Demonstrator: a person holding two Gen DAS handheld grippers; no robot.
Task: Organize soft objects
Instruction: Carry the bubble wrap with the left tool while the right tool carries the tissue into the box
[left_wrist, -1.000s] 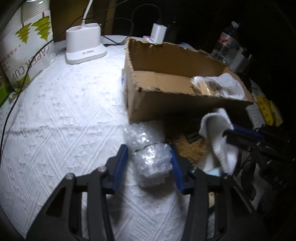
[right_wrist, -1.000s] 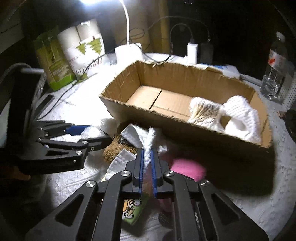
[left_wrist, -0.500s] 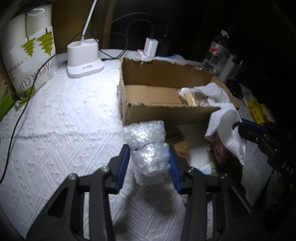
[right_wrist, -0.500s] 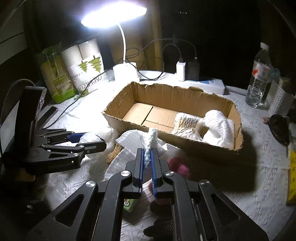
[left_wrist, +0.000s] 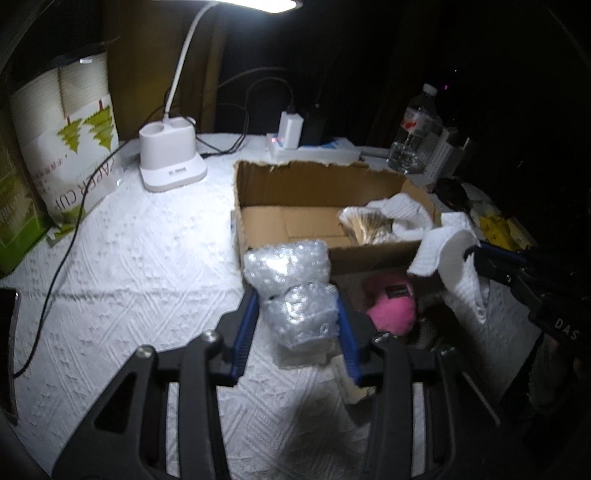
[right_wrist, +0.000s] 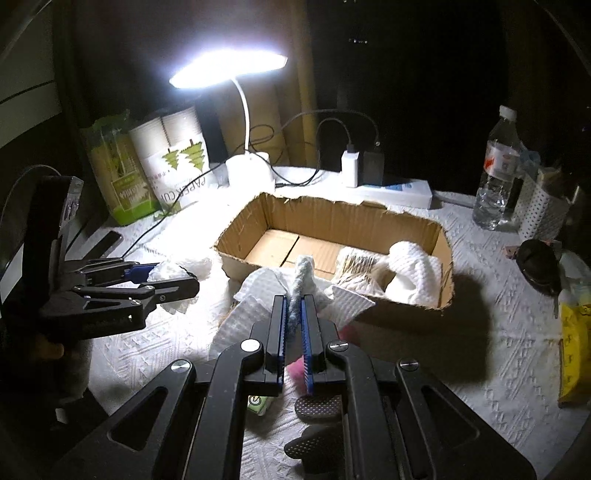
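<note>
each hand-held gripper (right_wrist: 293, 306) has black angular arms, silver screws and blue ridged pads.

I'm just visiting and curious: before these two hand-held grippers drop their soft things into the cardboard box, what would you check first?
1. Left hand-held gripper clamped on the bubble wrap: ok.
2. Right hand-held gripper pinching the white cloth: ok.
3. Free room in the cardboard box: ok, its left half shows bare floor; a towel and a wrapped bundle fill the right end.
4. Both loads clear of the table: cannot tell for the cloth's hanging end.
5. Pink plush toy in front of the box not caught in the cloth: cannot tell.
</note>
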